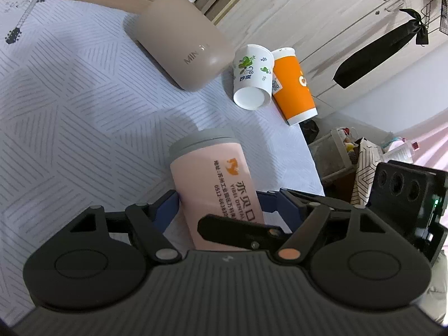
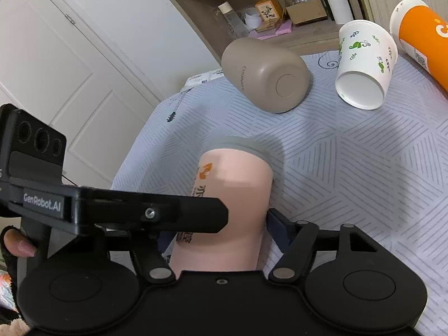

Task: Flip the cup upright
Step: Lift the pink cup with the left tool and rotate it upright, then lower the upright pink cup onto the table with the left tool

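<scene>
A pink cup (image 1: 215, 184) with a grey lid end and orange logo stands lid-down, tilted, on the striped tablecloth (image 1: 70, 112). My left gripper (image 1: 224, 210) is shut on its body. The same pink cup (image 2: 232, 196) shows in the right wrist view, where my right gripper (image 2: 218, 226) is also closed around its body, with the left gripper's finger crossing in front. Both grippers hold the cup from opposite sides.
A taupe cup (image 1: 182, 42) lies on its side at the back, also in the right wrist view (image 2: 266, 75). A white paper cup (image 1: 252, 78) and an orange paper cup (image 1: 294, 84) lie beside it near the table's edge. A floor basket (image 1: 336, 154) stands beyond the edge.
</scene>
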